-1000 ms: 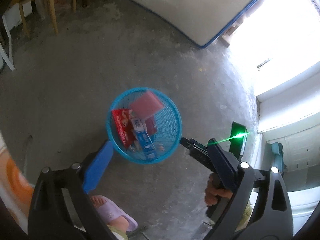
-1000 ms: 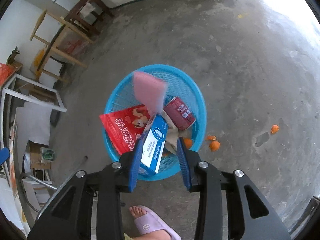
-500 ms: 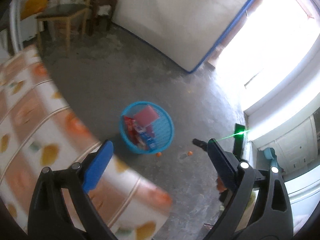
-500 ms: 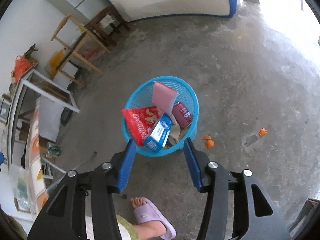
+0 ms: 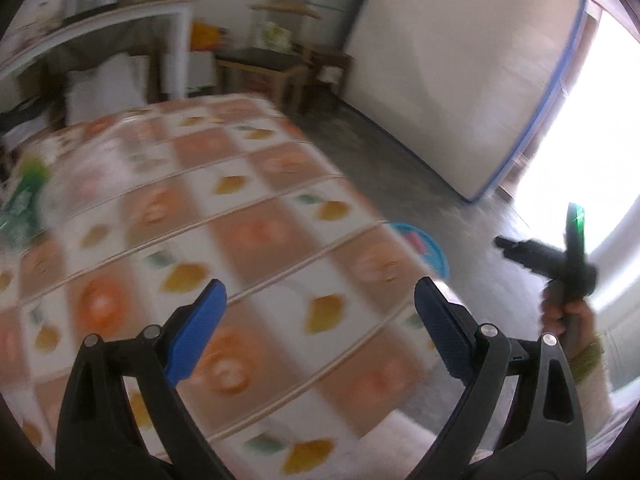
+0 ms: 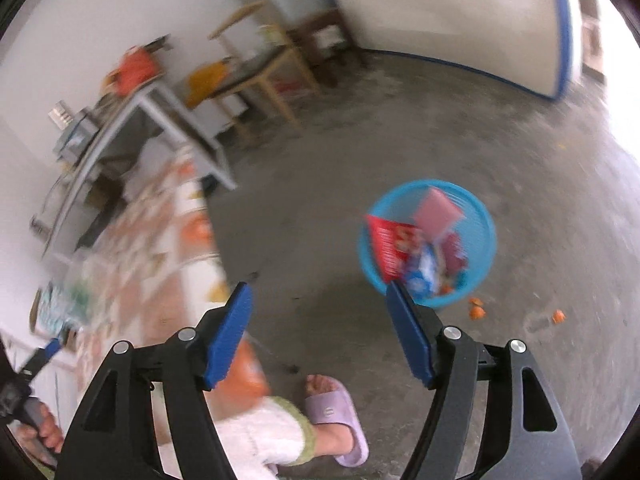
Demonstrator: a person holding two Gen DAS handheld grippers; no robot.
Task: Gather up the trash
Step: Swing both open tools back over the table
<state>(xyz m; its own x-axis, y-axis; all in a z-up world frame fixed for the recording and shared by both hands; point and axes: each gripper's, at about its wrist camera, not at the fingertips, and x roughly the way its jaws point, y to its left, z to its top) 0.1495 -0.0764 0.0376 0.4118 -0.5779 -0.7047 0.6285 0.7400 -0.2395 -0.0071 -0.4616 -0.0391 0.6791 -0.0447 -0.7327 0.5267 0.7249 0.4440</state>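
Observation:
A blue mesh basket [image 6: 478, 216] stands on the concrete floor. It holds a red snack bag [image 6: 390, 246], a pink sponge [image 6: 438, 208], a blue-white box [image 6: 420, 270] and a dark red can. My right gripper [image 6: 320, 312] is open and empty, raised above and left of the basket. My left gripper [image 5: 316, 304] is open and empty above a table with an orange-patterned cloth [image 5: 224, 216]. The basket's rim [image 5: 434, 250] peeks past the table edge. A green package [image 5: 24, 200] lies blurred at the table's far left.
Orange peel bits [image 6: 476, 310] lie on the floor by the basket. The person's foot in a lilac slipper [image 6: 340, 412] is below my right gripper. Wooden stools [image 6: 272, 76] and a grey shelf table [image 6: 160, 120] stand along the wall. A white board [image 5: 460, 80] leans at the back.
The right gripper has let the blue-white box drop into the basket, opened and lifted away leftward. The left gripper has swung up from the basket to over the clothed table.

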